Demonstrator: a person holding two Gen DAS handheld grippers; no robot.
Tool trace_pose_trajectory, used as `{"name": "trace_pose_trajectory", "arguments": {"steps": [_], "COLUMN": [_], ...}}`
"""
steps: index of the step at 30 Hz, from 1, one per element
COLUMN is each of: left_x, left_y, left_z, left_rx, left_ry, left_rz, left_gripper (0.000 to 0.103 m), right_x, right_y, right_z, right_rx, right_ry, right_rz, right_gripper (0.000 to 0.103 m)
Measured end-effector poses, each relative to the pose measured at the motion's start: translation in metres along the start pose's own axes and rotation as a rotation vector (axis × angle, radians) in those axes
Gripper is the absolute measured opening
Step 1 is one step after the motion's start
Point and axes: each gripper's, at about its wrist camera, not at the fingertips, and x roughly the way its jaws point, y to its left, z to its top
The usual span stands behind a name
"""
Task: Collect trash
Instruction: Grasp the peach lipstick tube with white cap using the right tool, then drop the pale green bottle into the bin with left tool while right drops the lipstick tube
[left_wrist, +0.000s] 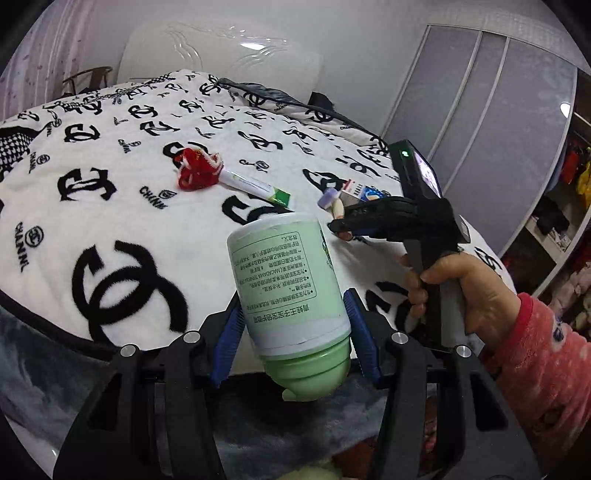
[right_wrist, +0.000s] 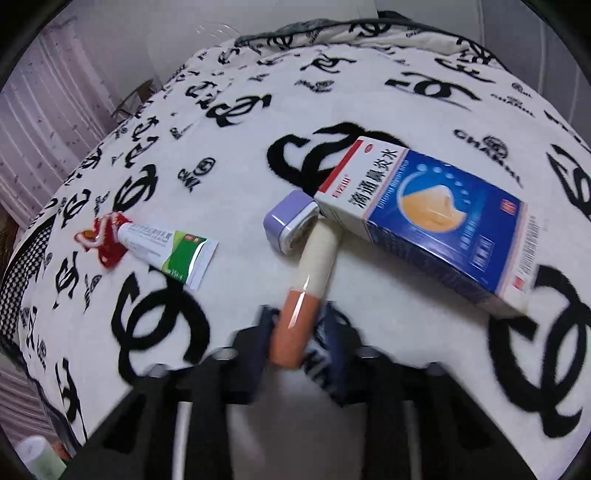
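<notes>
My left gripper (left_wrist: 293, 325) is shut on a pale green bottle (left_wrist: 288, 280), held upside down above the bed's near edge. My right gripper (right_wrist: 297, 332) is shut on the orange end of a cream and orange tube (right_wrist: 308, 273), low over the blanket; this gripper also shows in the left wrist view (left_wrist: 341, 229). Next to the tube lie a small lilac tin (right_wrist: 291, 221) and a blue and white medicine box (right_wrist: 436, 218). A green and white ointment tube (right_wrist: 171, 251) lies on the bed beside a red and white fabric piece (right_wrist: 101, 240).
The bed has a white blanket with black logos (left_wrist: 110, 206). A white headboard (left_wrist: 221, 51) and pillows are at the far end. A wardrobe with sliding doors (left_wrist: 491, 110) and open shelves of clothes stands to the right. Grey fabric lies below the bed edge (left_wrist: 258, 424).
</notes>
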Motion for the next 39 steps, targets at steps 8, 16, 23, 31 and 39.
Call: {"name": "trace_pose_trajectory", "arguments": {"steps": [8, 16, 23, 31, 39], "left_x": [-0.016, -0.044, -0.043, 0.023, 0.106], "left_y": [-0.021, -0.053, -0.071, -0.064, -0.048], "left_z": [-0.011, -0.044, -0.106, -0.192, -0.254], "left_rx": [0.011, 0.051, 0.064, 0.002, -0.055], "left_ry": [-0.002, 0.017, 0.122, 0.407, 0.743], "left_rz": [-0.019, -0.06, -0.055, -0.032, 0.075], "left_gripper": [0.052, 0.053, 0.053, 0.052, 0.052], "right_x": [-0.064, -0.156, -0.18, -0.098, -0.011], "right_y": [-0.017, -0.032, -0.048, -0.072, -0.094], "right_z": [-0.045, -0.131, -0.224, -0.316, -0.363], "right_rx": [-0.043, -0.137, -0.194, -0.145, -0.028], "right_ry": [-0.041, -0.107, -0.06, 0.189, 0.426], "right_rz": [0.1, 0.254, 0.302, 0.278, 0.221], "right_gripper": [0.018, 0.018, 0.018, 0.018, 0.018]}}
